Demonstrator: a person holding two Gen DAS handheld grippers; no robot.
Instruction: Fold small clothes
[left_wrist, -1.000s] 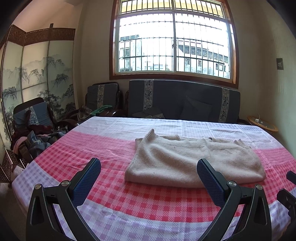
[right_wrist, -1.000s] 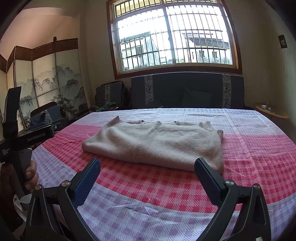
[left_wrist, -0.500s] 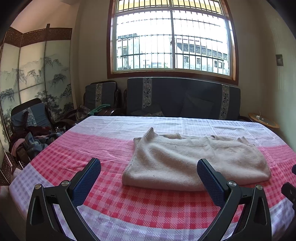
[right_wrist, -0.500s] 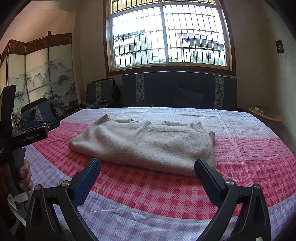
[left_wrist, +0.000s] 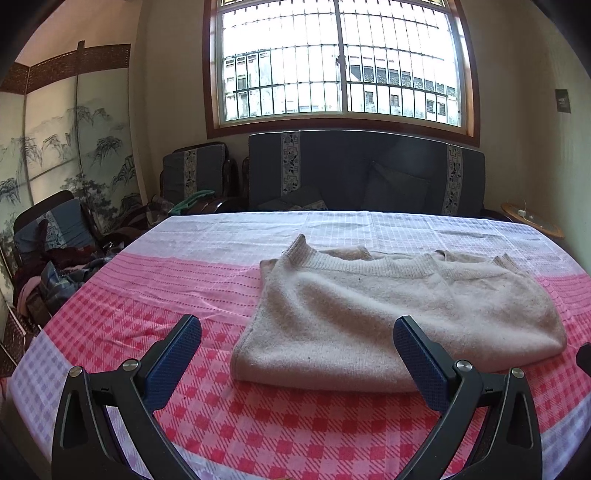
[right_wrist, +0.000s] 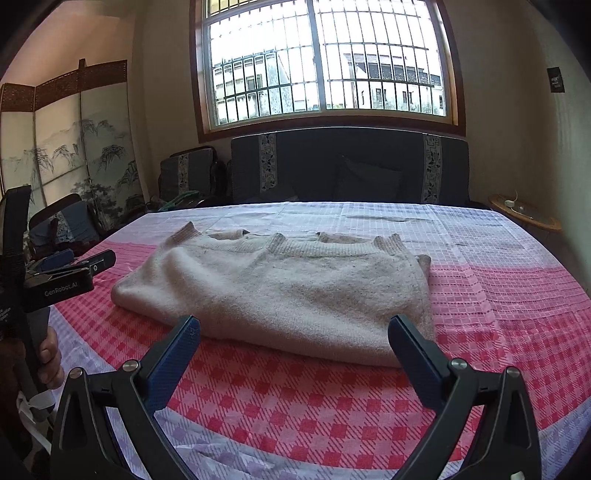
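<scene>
A beige knitted sweater (left_wrist: 388, 314) lies folded into a wide rectangle on the pink checked tablecloth (left_wrist: 155, 306), ribbed collar toward the sofa. My left gripper (left_wrist: 297, 338) hangs open just before the sweater's near edge, nothing between its blue pads. In the right wrist view the same sweater (right_wrist: 288, 284) spreads across the cloth (right_wrist: 498, 314), and my right gripper (right_wrist: 293, 336) is open at its near fold, holding nothing. The left gripper's body (right_wrist: 59, 280) shows at that view's left edge, held by a hand (right_wrist: 50, 360).
A dark sofa (left_wrist: 365, 177) and an armchair (left_wrist: 195, 173) stand behind the table under a barred window. A painted folding screen (left_wrist: 62, 147) and a chair piled with clothes (left_wrist: 55, 273) are on the left. A small round side table (left_wrist: 532, 221) sits at the right.
Both grippers have drawn nearer to the sweater and sunk a little lower, so it fills more of each view. The sweater itself has not moved.
</scene>
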